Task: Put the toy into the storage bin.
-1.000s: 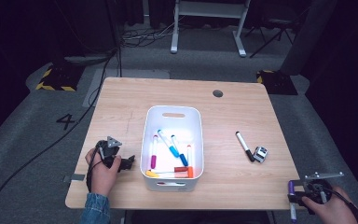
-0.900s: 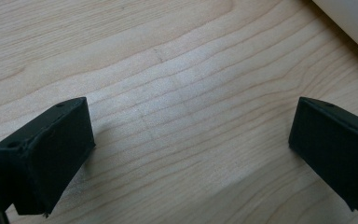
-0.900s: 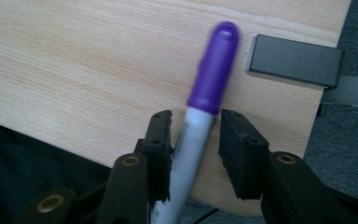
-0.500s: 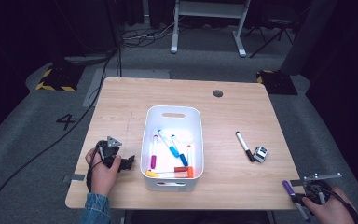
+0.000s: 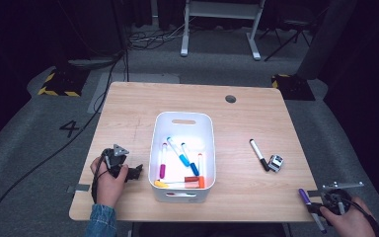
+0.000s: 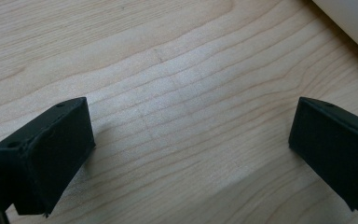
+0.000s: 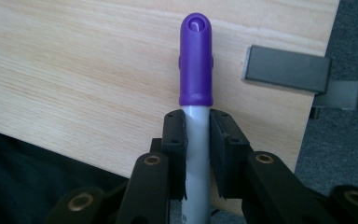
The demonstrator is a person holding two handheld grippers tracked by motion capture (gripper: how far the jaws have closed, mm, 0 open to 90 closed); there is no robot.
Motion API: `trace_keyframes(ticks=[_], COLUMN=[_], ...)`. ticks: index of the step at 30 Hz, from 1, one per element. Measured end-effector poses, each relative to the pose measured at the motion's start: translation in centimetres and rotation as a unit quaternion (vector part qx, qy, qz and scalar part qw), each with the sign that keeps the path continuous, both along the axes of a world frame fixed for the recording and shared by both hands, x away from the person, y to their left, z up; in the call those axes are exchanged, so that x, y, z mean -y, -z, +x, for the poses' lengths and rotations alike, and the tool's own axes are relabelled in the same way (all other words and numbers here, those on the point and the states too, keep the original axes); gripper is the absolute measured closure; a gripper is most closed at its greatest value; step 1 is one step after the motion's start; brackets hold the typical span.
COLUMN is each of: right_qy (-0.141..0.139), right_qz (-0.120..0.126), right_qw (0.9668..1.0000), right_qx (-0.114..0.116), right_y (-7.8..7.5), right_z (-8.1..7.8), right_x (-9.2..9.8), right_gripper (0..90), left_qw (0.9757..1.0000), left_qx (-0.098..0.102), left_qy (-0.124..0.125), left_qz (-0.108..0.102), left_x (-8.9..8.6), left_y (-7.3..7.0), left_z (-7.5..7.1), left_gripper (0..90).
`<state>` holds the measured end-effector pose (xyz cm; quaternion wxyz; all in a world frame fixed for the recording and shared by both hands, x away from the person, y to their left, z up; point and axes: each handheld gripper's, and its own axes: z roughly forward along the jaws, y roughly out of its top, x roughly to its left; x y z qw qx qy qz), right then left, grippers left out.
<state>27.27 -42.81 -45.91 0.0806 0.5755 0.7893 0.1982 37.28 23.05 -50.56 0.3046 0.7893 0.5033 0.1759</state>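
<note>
Purple-capped marker (image 7: 195, 70) sits clamped in the right hand-held gripper (image 7: 196, 140) off the table's (image 5: 128, 113) corner.

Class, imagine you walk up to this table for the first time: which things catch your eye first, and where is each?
First, the white bin at the middle of the wooden table, with coloured markers lying in it. Next, the purple-capped marker clamped in the right gripper off the table's near right corner. A black marker lies to the right of the bin, and the left gripper sits open over bare wood.

Black hand-held gripper (image 5: 128, 170) with grey triangular plate; denim sleeve (image 5: 101, 220).
</note>
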Motion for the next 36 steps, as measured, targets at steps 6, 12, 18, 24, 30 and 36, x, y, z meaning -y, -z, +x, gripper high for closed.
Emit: trace_keyframes(ticks=[6,12,18,24,30,36], right_qy=[-0.01,-0.033,-0.07,-0.107,-0.146,-0.184], right_qz=[0.02,0.035,0.044,0.052,0.068,0.075], right_qw=[0.9996,0.9982,0.9951,0.9898,0.9823,0.9747], right_qx=[0.019,0.037,0.055,0.078,0.095,0.103], right_y=[-1.7,-3.6,-5.7,-8.2,-10.5,-12.8], right_z=[0.2,0.8,1.6,2.8,3.9,5.5], right_x=[-0.6,-1.7,-3.5,-5.7,-8.1,-11.0], right_gripper=[77.3,77.4,77.3,77.3,77.3,77.3], left_qw=[1.0,1.0,1.0,1.0,1.0,1.0], left_qx=[0.0,0.0,0.0,-0.001,0.0,0.002], left_qy=[0.0,0.0,-0.001,-0.001,0.001,0.003], left_qz=[0.0,0.0,0.0,-0.002,-0.002,0.0], left_x=[0.0,0.0,0.0,0.0,0.0,0.0], left_y=[0.0,0.0,0.0,0.0,0.0,0.0], left_z=[0.0,0.0,0.0,-0.1,0.0,0.1], left_gripper=[0.1,0.1,0.1,0.1,0.0,0.0])
